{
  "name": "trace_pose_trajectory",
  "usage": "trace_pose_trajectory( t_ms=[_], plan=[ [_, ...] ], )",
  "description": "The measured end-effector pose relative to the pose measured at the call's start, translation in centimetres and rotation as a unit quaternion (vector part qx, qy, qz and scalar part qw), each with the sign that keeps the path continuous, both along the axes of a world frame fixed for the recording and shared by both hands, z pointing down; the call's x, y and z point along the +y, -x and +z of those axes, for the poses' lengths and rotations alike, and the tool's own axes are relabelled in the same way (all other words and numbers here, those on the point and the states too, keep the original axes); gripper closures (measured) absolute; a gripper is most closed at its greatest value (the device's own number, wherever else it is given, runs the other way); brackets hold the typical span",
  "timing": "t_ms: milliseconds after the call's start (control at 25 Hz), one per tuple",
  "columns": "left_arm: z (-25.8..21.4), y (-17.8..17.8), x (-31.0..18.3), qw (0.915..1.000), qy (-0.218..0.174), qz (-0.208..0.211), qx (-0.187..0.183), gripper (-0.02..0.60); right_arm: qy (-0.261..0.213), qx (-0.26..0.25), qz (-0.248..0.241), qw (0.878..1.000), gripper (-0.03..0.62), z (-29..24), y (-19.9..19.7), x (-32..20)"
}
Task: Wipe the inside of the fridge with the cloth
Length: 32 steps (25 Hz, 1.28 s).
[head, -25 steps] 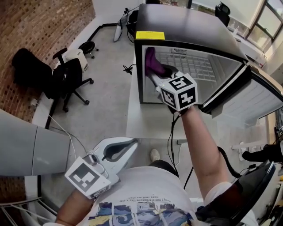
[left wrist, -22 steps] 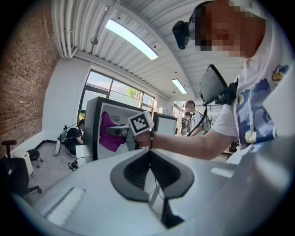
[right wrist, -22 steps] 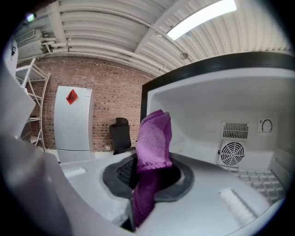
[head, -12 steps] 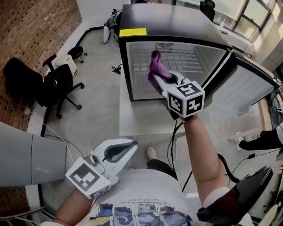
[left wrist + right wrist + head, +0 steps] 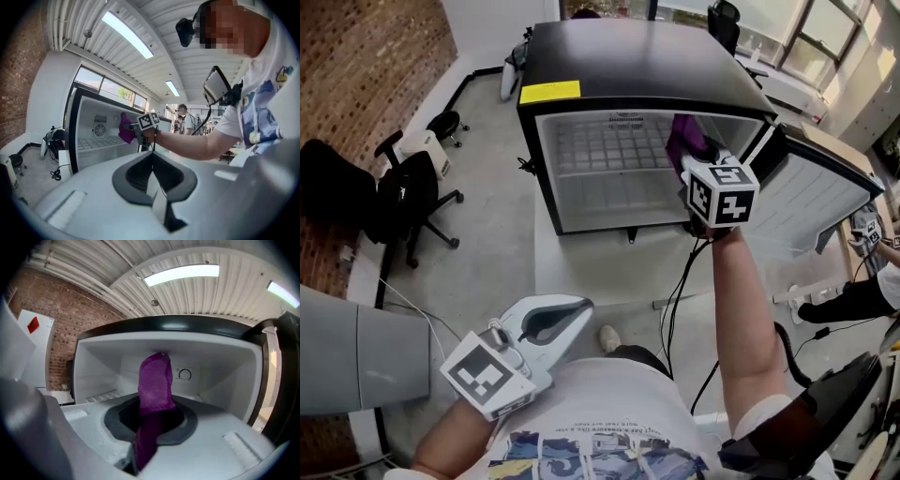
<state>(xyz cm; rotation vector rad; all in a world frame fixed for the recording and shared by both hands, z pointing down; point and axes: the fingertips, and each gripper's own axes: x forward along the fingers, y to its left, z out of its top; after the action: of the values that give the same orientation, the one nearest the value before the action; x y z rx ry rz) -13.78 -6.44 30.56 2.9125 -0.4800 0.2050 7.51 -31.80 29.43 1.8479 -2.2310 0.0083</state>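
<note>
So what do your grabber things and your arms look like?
The left gripper and right gripper are both smooth light grey shells with a dark lining round the jaws. Each carries a white cube with black square markers. A black cable hangs from the right one. The arms are bare below the short sleeves of a white printed T-shirt.

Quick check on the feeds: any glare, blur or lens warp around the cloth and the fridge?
Head view: even daylight, sharp, a soft sheen on the fridge top. Right gripper view: fisheye bows the fridge frame, the ceiling light is blown out, the cloth is sharp but dark low in the right claw. Left gripper view: heavy warp, dark corners, shut left claw soft.
</note>
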Motion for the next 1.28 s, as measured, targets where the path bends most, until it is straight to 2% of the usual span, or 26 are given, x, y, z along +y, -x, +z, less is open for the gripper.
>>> trace_pose_trajectory(
  t_ms=[200, 320, 400, 600, 880, 1280],
  plan=[
    [-0.2, -1.3, -2.4, 0.9999, -0.008, -0.014, -0.002, 0.575, -0.012, 0.045, 0.059, 0.997, 0.54, 0.0, -3.5, -3.7],
    [-0.1, -1.8, -3.5, 0.9996, -0.017, -0.02, -0.001, 0.575, 0.001, 0.07, 0.077, 0.995, 0.54, 1.1, -4.7, -5.8],
    [-0.6, -2.2, -4.1, 0.9995, -0.009, -0.031, 0.008, 0.575, 0.016, 0.077, 0.079, 0.994, 0.54, 2.0, -4.9, -7.3],
    [-0.7, -1.9, -5.5, 0.9981, -0.005, -0.06, 0.009, 0.575, 0.052, 0.073, 0.053, 0.995, 0.54, 3.9, -3.3, -9.8],
    [0.4, -1.5, -5.9, 0.997, -0.011, -0.076, -0.01, 0.575, 0.076, 0.053, 0.004, 0.996, 0.54, 5.8, 0.4, -11.0],
    [0.3, -0.4, -5.1, 0.9949, 0.014, -0.1, 0.0, 0.575, 0.089, 0.031, -0.015, 0.995, 0.54, 6.0, 3.9, -11.0]
  ],
)
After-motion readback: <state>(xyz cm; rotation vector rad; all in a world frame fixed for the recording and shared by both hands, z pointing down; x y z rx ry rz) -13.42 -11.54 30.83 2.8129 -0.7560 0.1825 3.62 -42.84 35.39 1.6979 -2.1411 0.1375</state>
